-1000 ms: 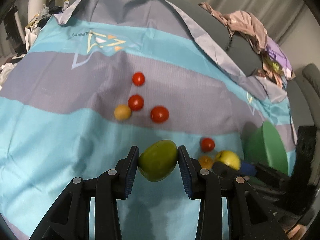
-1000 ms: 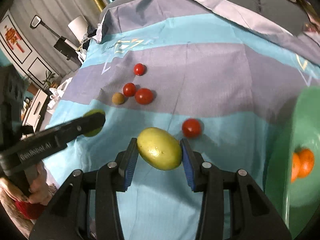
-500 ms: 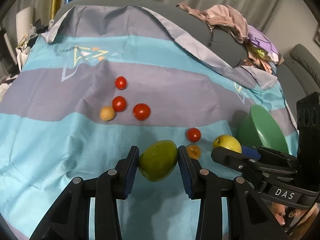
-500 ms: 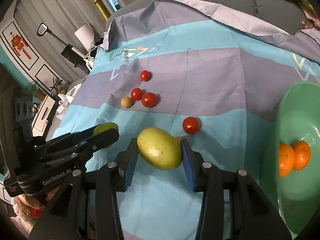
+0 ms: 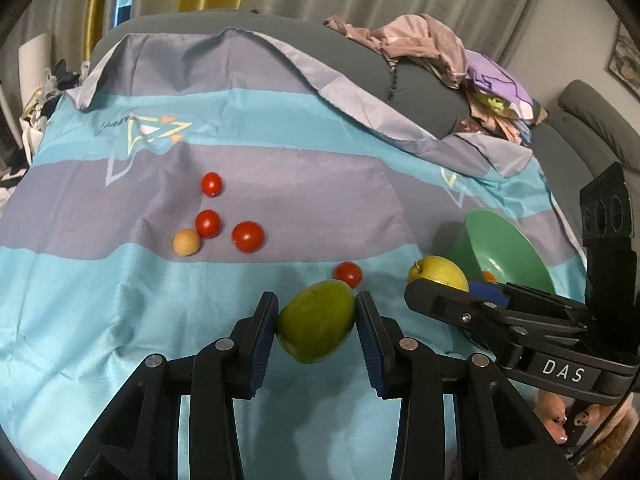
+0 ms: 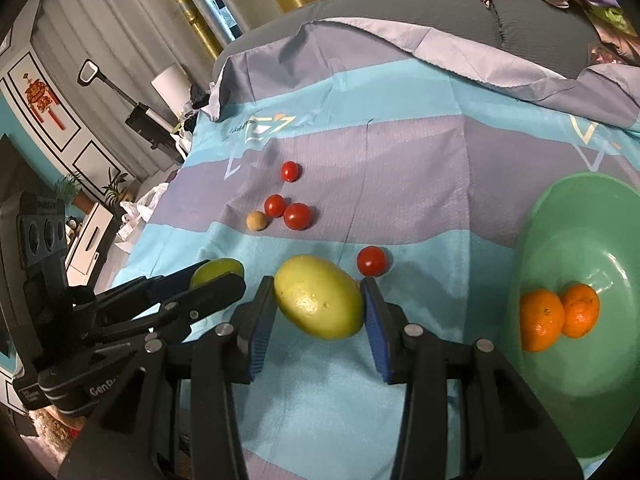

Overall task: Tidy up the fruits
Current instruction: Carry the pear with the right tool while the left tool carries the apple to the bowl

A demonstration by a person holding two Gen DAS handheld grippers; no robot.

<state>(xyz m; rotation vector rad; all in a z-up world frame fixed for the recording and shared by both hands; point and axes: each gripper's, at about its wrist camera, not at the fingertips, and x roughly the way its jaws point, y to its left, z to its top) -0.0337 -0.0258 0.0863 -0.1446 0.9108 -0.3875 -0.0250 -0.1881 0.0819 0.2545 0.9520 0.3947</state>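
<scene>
Left gripper [image 5: 317, 322]: clamped on green apple [image 5: 318, 321], both blue pads pressed against its sides, fruit lifted clear of striped cloth [image 5: 120, 300].
Right gripper [image 6: 320, 306]: clamped on yellow-green apple [image 6: 320, 297], pads against both ends, likewise off the cloth.

From left wrist view:
- Right gripper just to the right of left gripper, level with it, yellow-green apple showing above its near finger.
- Lone cherry tomato [image 5: 348, 274] on cloth just beyond left gripper's right fingertip.
- Cluster farther ahead and to the left: tan round fruit [image 5: 186, 242], two tomatoes beside it [image 5: 208, 223] [image 5: 248, 236], touching or not cannot tell; one more tomato [image 5: 211, 184] farther out.
- Green bowl [image 5: 508, 248] ahead-right, beyond right gripper; a bit of orange visible inside.
- Fingers with painted nails [image 5: 560, 426] under right gripper's handle.
- Pile of clothes [image 5: 440, 52] far ahead-right on grey sofa back [image 5: 424, 92].

From right wrist view:
- Left gripper near, on the left, green apple between its fingers.
- Lone tomato just ahead of right fingertip.
- Green bowl to the right of right gripper, on the cloth; two oranges [image 6: 542, 319] [image 6: 580, 310] inside, touching each other.
- Tomato cluster and tan fruit ahead, slightly left.
</scene>
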